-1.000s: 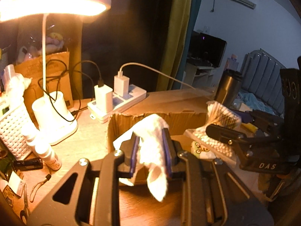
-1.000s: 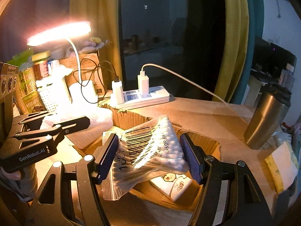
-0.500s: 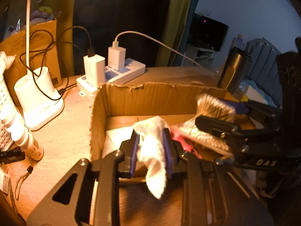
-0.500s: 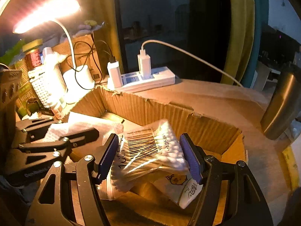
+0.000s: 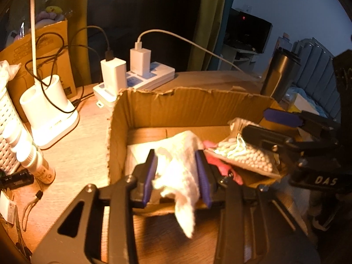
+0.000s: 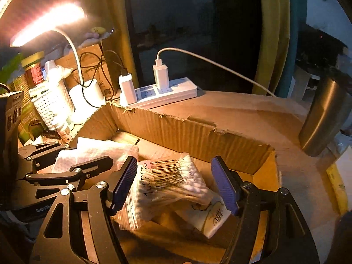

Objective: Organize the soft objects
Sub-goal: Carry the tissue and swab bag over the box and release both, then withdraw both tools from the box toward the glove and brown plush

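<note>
Left gripper [image 5: 177, 175]: jaws have just been opening, now slightly parted, white tissue [image 5: 180, 171] between them, draped over the box [image 5: 189, 107] near edge. Right gripper [image 6: 173, 184]: jaws wide; swab pack [image 6: 169, 184] lies between them in the box, right pad clear.

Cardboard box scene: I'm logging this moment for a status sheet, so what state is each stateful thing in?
Brown corrugated cardboard box: open, top edge torn.
White crumpled cloth: between the left claw pads, tail hanging; jaws have just been opening.
Clear bag of cotton swabs: lying in the box, right claw open around it.
White desk lamp: lit.
White power strip: two chargers plugged in.
</note>
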Available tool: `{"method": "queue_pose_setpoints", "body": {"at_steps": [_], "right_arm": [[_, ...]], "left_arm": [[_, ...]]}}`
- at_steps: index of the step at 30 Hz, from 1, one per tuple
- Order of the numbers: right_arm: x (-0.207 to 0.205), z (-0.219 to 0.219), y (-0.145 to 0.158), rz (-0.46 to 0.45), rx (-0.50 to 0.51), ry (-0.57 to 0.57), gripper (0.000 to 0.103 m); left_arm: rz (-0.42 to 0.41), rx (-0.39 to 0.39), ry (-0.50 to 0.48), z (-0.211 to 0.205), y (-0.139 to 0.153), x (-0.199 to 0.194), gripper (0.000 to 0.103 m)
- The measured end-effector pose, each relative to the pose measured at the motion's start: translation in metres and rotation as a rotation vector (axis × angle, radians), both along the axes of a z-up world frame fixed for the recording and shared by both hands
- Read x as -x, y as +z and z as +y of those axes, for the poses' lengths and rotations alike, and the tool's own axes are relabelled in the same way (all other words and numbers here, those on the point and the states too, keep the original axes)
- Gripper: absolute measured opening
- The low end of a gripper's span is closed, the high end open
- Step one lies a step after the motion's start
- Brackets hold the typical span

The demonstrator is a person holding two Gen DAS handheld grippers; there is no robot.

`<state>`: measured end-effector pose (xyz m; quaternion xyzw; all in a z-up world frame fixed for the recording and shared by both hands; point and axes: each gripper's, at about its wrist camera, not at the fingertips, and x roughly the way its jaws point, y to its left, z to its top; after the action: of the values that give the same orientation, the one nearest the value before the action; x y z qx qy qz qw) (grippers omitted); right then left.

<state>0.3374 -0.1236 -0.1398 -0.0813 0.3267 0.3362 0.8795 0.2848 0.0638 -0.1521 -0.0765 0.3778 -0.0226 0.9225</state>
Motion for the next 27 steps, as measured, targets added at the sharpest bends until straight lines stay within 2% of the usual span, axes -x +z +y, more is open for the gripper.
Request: {"method": "queue_pose_setpoints", "body": {"at_steps": [1, 4, 17, 27], "right_arm": [[0.001, -0.002, 0.002, -0.003, 0.001, -0.003, 0.073], [0.008, -0.007, 0.008, -0.016, 0.001, -0.013, 0.073], [0.043, -0.033, 0.035, -0.073, -0.023, -0.061, 0.073], [0.073, -0.044, 0.047, -0.109, -0.03, -0.068, 0.073]], "left_arm": [[0.001, -0.004, 0.003, 0.0, 0.001, 0.0, 0.039], [-0.012, -0.014, 0.012, 0.0, 0.005, 0.003, 0.067], [-0.136, 0.007, 0.035, 0.002, 0.05, 0.037, 0.068], [-0.183, 0.012, 0.029, -0.002, 0.071, 0.066, 0.068]]}}
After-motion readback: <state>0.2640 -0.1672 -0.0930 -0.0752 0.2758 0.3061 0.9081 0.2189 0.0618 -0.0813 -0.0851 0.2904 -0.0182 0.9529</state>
